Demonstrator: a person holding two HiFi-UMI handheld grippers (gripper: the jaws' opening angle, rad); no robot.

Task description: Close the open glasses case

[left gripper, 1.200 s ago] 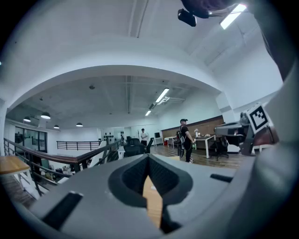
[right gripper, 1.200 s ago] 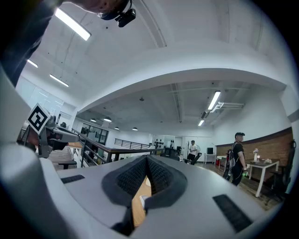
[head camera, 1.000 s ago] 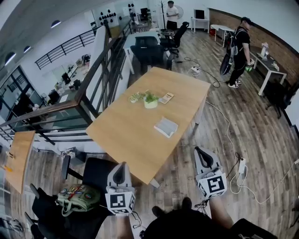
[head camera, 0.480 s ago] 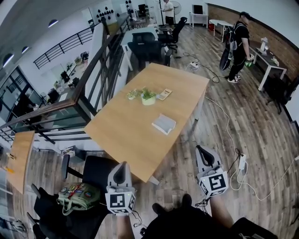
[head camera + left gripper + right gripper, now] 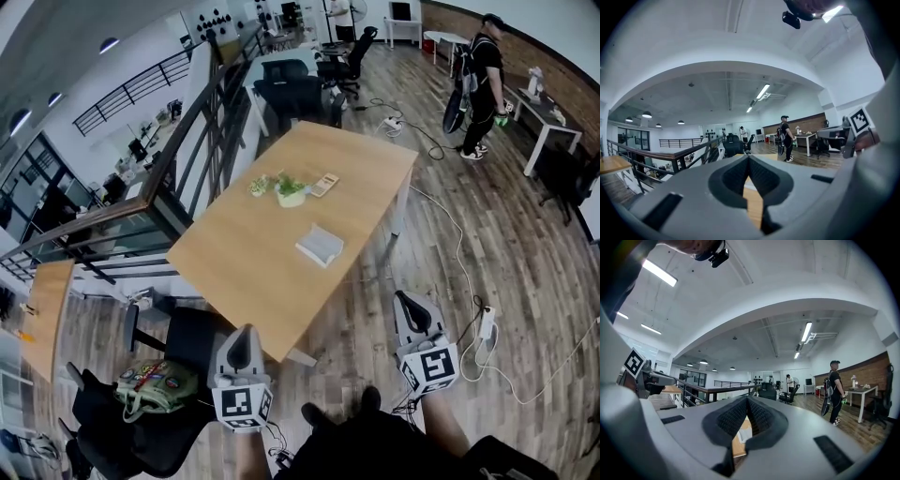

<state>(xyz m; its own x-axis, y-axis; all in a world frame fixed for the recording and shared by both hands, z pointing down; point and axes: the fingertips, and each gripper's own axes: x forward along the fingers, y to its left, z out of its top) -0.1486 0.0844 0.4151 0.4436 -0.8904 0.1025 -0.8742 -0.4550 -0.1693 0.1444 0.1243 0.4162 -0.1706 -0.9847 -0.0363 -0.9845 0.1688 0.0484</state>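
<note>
Well, in the head view we see the glasses case (image 5: 320, 246) lying open on the wooden worktop (image 5: 234, 267), right of its middle and nearer us than a small potted plant (image 5: 290, 191). Its edges run roughly with the worktop's edges, but it looks almost square from here, so we cannot tell its long axis. The left hand-held gripper (image 5: 242, 339) and the right hand-held gripper (image 5: 405, 302) hang off the near edge, well apart from the case.

In the left gripper view, the jaws meet at their tips, holding nothing.

In the right gripper view, the jaws are likewise pressed together and empty.
</note>
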